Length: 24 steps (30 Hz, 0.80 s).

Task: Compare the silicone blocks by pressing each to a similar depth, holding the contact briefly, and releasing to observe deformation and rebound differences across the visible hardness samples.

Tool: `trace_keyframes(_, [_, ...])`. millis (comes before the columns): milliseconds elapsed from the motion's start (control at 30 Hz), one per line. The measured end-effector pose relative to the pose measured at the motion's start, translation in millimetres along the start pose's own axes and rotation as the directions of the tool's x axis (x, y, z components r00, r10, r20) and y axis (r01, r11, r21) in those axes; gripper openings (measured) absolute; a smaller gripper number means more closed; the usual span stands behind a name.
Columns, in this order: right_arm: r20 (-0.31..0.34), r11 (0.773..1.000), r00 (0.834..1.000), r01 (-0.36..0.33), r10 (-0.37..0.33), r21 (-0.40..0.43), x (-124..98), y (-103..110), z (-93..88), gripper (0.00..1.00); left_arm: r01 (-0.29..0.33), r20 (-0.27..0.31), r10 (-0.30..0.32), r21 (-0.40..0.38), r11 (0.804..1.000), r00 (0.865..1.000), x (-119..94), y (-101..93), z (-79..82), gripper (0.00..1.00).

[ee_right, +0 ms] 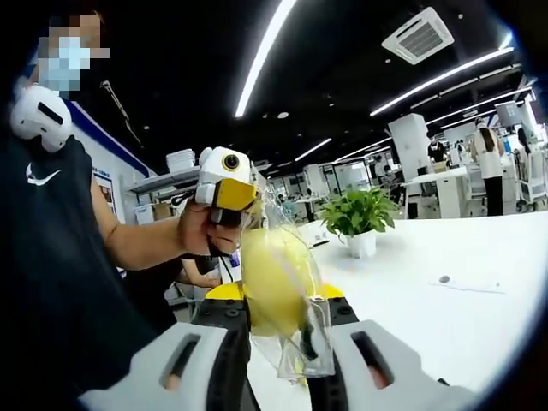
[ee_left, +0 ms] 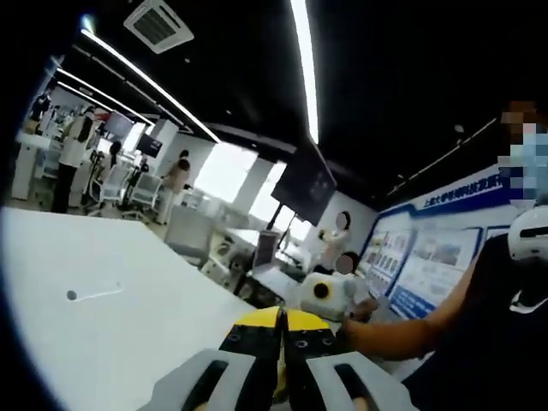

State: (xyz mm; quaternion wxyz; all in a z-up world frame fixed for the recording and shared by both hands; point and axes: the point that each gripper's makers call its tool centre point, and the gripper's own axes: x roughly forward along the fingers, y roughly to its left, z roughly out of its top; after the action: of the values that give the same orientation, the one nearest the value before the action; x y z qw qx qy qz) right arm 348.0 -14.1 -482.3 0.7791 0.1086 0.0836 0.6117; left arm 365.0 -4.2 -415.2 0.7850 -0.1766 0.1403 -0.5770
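In the right gripper view, the right gripper (ee_right: 276, 342) is seen at the bottom with its jaws closed on a clear plastic bag (ee_right: 300, 342) that holds a pale yellow block (ee_right: 272, 278). The bag and block stand up between the jaws, lifted clear of the white surface (ee_right: 445, 325). The block is judged to be one of the silicone samples: light, soft and springy, likely to give under pressure and recover. The clear bag is judged slippery and thin, so a hold across the block's broad faces would be steadier than a hold on loose film.

In the left gripper view, the left gripper (ee_left: 281, 377) is seen with its jaws brought together, and nothing can be made out between them. Just behind the bag in the right gripper view, the left gripper is seen held in a hand (ee_right: 199, 229).

Further off on the surface, a small dark object (ee_right: 443, 279) is seen lying beside a pale strip. A potted plant (ee_right: 361, 218) stands near the far edge. Beyond, desks, standing people and ceiling light strips are seen.
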Motion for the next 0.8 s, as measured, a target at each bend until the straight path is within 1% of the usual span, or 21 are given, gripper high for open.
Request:
trace_keyframes(67, [-0.004, 1.000, 1.000, 0.003, -0.003, -0.002, -0.2, 0.1, -0.6, 0.16, 0.001, 0.004, -0.001, 0.033, 0.999, 1.000, -0.3, -0.8, -1.1, 0.00])
trace_keyframes(200, [-0.002, 1.000, 1.000, 0.004, -0.004, -0.015, 0.3, -0.2, -3.6, 0.14, -0.008, -0.002, 0.009, 0.049, 0.999, 1.000, -0.1, 1.4, -2.5, 0.00])
trace_keyframes(267, [0.001, 0.999, 1.000, 0.009, -0.009, -0.032, 0.0, -2.5, -4.4, 0.13, -0.019, -0.010, 0.020, 0.091, 0.996, 1.000, 1.4, 1.9, -3.8, 0.00])
trace_keyframes(333, [-0.003, 0.999, 1.000, 0.012, -0.012, -0.032, -0.5, -5.3, -5.1, 0.12, -0.023, -0.018, 0.025, 0.106, 0.994, 1.000, 1.9, 2.2, -4.4, 0.00])
trace_keyframes(433, [-0.013, 0.999, 1.000, 0.016, -0.017, -0.028, -1.1, -6.4, -5.6, 0.11, -0.027, -0.032, 0.030, 0.083, 0.996, 0.999, 2.7, 3.8, -5.9, 0.00])
trace_keyframes(500, [-0.021, 1.000, 1.000, 0.018, -0.018, -0.017, -1.5, -6.2, -5.7, 0.09, -0.033, -0.031, 0.035, 0.076, 0.997, 0.999, 2.6, 5.0, -6.3, 0.00])
trace_keyframes(600, [-0.021, 0.999, 1.000, 0.023, -0.023, -0.041, -2.6, -7.6, -6.2, 0.08, -0.034, -0.030, 0.036, 0.074, 0.997, 0.999, 3.0, 4.7, -7.8, 0.00])
trace_keyframes(700, [-0.013, 1.000, 1.000, 0.022, -0.022, -0.018, -2.8, -7.6, -6.2, 0.07, -0.037, -0.018, 0.039, 0.102, 0.994, 0.999, 3.5, 2.7, -8.2, 0.00])
trace_keyframes(800, [-0.016, 0.999, 0.999, 0.031, -0.031, -0.028, -2.3, -8.3, -5.8, 0.06, -0.043, -0.015, 0.045, 0.109, 0.993, 0.999, 2.6, 4.1, -8.0, 0.00])
